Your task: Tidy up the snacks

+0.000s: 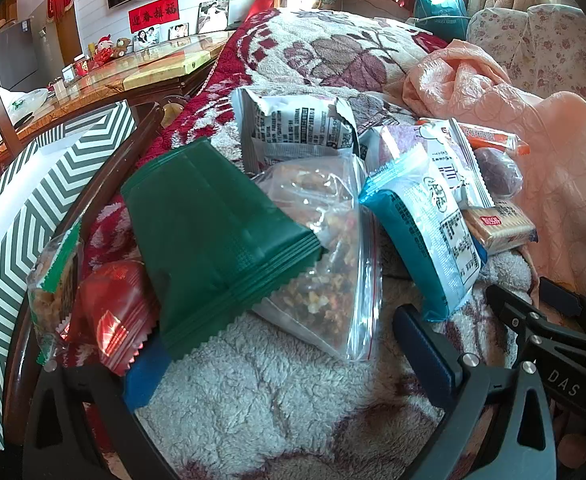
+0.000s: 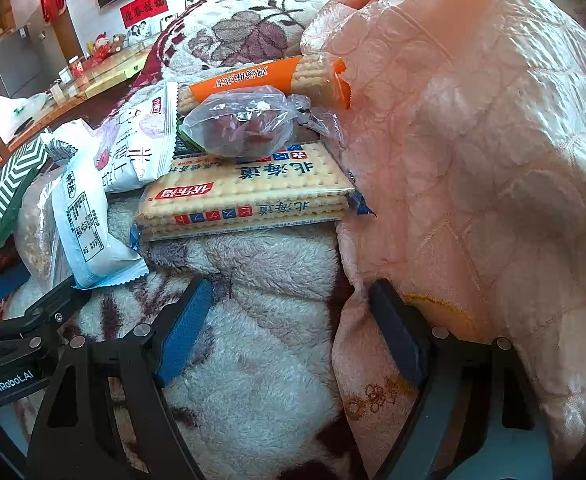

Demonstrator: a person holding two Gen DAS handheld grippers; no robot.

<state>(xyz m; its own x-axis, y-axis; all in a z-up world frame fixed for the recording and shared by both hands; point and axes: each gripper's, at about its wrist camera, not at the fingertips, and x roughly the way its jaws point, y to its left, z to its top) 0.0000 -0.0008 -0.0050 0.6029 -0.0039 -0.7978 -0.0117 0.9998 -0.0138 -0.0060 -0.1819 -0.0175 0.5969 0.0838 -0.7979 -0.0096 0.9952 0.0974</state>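
Note:
Snacks lie in a pile on a fleece blanket. In the left wrist view a green packet (image 1: 217, 236) lies on a clear zip bag of mixed snacks (image 1: 321, 248), with a red packet (image 1: 113, 312), a blue-white packet (image 1: 425, 232) and a grey-white packet (image 1: 297, 124) around. My left gripper (image 1: 277, 364) is open and empty just before the green packet. In the right wrist view a flat cracker pack (image 2: 249, 192) carries a clear bag of dark fruit (image 2: 241, 124), with an orange cracker pack (image 2: 265, 76) behind. My right gripper (image 2: 293, 328) is open and empty in front of the cracker pack.
A green-and-white zigzag box (image 1: 25, 216) stands at the left. A peach quilt (image 2: 473, 140) is heaped on the right, touching the right gripper's right finger. A wooden table (image 1: 133, 76) with clutter stands beyond the bed. The right gripper's body (image 1: 553, 332) shows beside the left one.

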